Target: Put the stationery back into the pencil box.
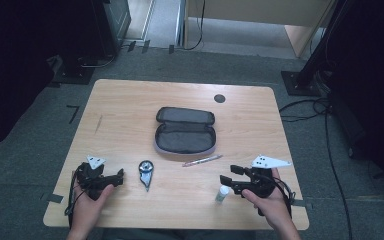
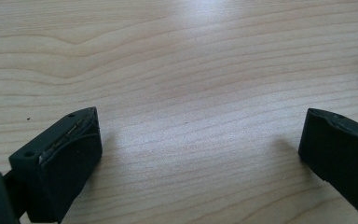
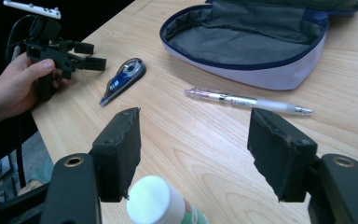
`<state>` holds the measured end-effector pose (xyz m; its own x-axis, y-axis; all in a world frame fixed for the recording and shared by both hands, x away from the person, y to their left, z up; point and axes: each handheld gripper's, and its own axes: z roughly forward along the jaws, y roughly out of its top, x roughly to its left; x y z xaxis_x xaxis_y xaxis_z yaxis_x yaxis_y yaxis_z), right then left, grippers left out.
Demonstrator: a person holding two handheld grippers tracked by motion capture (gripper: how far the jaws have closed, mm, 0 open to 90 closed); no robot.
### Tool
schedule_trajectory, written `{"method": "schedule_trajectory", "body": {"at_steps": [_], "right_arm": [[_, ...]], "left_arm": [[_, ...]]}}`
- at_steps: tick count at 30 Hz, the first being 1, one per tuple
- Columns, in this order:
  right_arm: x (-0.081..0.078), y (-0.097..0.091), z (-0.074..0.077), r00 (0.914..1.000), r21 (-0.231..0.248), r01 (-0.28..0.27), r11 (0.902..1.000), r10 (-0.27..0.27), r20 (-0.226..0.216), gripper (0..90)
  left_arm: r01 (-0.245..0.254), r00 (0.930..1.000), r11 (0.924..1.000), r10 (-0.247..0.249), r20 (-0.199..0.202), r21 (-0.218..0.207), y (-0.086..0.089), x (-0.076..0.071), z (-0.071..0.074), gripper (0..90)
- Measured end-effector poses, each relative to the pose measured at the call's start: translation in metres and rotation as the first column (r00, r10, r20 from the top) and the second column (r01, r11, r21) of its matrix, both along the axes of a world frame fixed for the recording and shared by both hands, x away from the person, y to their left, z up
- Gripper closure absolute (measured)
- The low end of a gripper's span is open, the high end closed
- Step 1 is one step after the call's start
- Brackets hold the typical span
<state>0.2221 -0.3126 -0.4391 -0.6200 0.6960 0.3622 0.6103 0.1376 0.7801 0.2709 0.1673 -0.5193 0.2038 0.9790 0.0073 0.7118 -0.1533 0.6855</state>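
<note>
Centrally, soft grey fabric pouch (image 1: 185, 131) unzipped on woodgrain table (image 1: 125, 105), right gripper (image 3: 193, 154) jaws apart around white-capped cylindrical bottle (image 3: 161, 203) lower right, left gripper (image 2: 200, 140) jaws apart, empty.

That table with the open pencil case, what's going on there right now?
A person sits at the wooden table with tongs in each hand. The right tongs stand open around a small white-capped bottle near the table's front edge, not gripping it. The left tongs are open over bare wood. An open pencil case lies in the middle, empty as far as can be seen, with a pen and a blue correction-tape dispenser in front of it.
</note>
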Motion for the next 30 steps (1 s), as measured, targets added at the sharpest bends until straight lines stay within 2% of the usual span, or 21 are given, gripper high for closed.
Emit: {"method": "schedule_trajectory", "body": {"at_steps": [5,10,15,20,23,27,30], "right_arm": [[-0.005,0.002,-0.005,0.9995,0.03,-0.029,0.9991,0.028,0.014,39.1],[-0.01,0.005,-0.009,0.9972,0.032,-0.071,0.997,0.07,0.027,43.0],[-0.014,0.005,-0.012,0.9944,0.043,-0.103,0.9937,0.102,0.028,43.0],[-0.024,0.002,-0.021,0.9944,-0.019,-0.1,0.9948,0.1,0.033,48.3],[-0.027,-0.001,-0.024,0.9955,-0.01,-0.089,0.996,0.089,0.031,50.1],[-0.027,-0.001,-0.024,0.9938,-0.012,-0.103,0.9946,0.104,0.04,50.8],[-0.028,0.003,-0.027,0.9904,-0.052,-0.13,0.9901,0.132,0.041,50.5]], "left_arm": [[0.004,1.0,1.0,-0.004,-0.001,0.002,0.0,-0.001,0.0,0.0],[0.006,1.0,1.0,-0.006,-0.001,0.003,0.0,-0.001,0.0,0.0],[0.007,1.0,1.0,-0.007,0.001,0.002,0.0,-0.001,0.0,0.0],[0.008,1.0,1.0,-0.008,0.001,0.001,0.0,-0.001,0.0,0.0],[0.009,1.0,1.0,-0.009,0.001,0.002,0.0,-0.001,0.0,0.0],[0.008,1.0,1.0,-0.008,0.001,0.002,0.0,-0.001,0.0,0.0],[0.008,1.0,1.0,-0.008,0.001,0.002,0.0,-0.001,0.0,0.0]]}}
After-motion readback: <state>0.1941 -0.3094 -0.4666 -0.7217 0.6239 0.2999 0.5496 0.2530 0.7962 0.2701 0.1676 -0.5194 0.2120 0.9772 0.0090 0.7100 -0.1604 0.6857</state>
